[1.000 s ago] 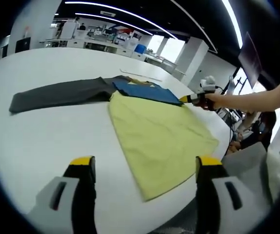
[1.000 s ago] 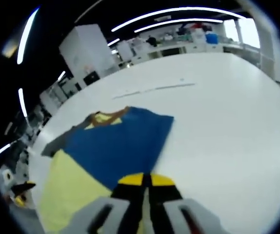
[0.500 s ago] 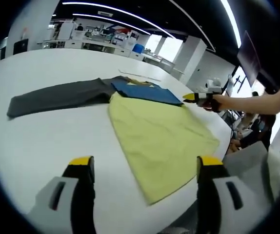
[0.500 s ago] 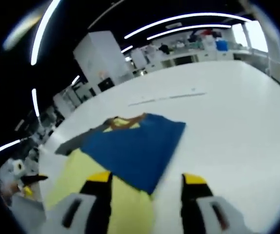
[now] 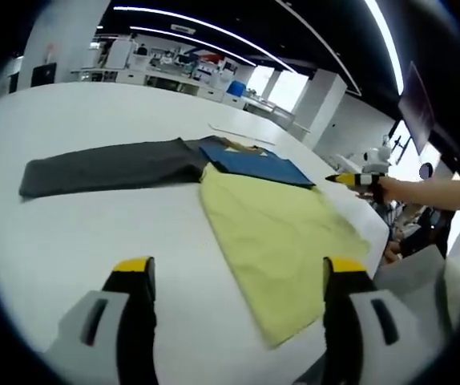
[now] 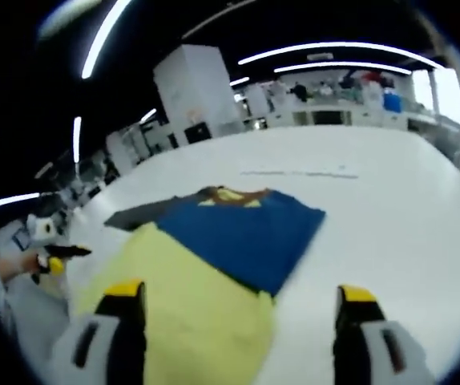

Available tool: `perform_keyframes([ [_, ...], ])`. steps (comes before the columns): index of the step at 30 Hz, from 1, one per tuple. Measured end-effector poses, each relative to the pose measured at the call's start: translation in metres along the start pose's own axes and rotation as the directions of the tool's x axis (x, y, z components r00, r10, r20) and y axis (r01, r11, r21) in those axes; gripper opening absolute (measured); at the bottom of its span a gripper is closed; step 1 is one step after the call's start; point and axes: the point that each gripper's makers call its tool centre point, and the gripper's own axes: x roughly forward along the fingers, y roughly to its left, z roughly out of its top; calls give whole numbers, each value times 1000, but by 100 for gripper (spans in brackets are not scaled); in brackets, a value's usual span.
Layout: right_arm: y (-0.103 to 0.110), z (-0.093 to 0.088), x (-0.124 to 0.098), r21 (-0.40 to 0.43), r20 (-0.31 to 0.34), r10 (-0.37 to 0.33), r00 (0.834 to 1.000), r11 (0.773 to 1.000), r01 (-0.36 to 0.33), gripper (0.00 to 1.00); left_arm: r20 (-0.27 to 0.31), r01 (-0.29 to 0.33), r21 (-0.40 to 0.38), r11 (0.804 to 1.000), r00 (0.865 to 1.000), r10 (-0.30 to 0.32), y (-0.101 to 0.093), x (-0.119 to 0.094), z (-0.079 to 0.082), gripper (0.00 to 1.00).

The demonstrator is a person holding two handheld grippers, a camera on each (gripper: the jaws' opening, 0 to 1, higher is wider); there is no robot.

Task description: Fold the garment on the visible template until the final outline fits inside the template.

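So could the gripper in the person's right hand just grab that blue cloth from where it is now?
Probably yes. The right gripper is open and points at the blue cloth, whose near edge lies bare on top of the yellow cloth, just ahead of the jaws. Nothing sits between them on the white table.

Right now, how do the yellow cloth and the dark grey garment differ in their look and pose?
The yellow cloth is a broad, light sheet reaching the table's near edge; the dark grey garment is a long narrow strip stretching away to the side. The blue piece overlaps the yellow cloth's far end, and borders the grey garment's end. Both lie flat on the white table.
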Motion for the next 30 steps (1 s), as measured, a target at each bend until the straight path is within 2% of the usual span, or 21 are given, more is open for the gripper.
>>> perform_keyframes([
  [6,7,2,-9,-3,25,7,1000,1000,-7,99,13,0,5,1000,1000,0,8,4,8,83],
  [10,15,3,-9,-38,21,19,1000,999,-18,99,20,-6,11,1000,1000,6,16,5,11,83],
  [14,23,2,-10,-29,27,31,999,999,-30,99,43,-22,-23,1000,999,23,29,6,15,83],
  [16,26,1,-10,-25,24,39,999,999,-39,99,78,-87,-53,995,993,91,49,3,21,83],
  [19,32,-2,-11,-20,28,40,999,999,-39,99,127,-160,-116,980,977,174,76,-4,30,83],
  [26,43,-5,-19,-10,44,53,998,999,-52,99,159,-243,-160,957,950,268,121,-20,41,77],
  [30,47,-8,-26,-11,42,49,998,999,-49,98,156,-282,-158,946,939,305,145,-27,44,77],
])
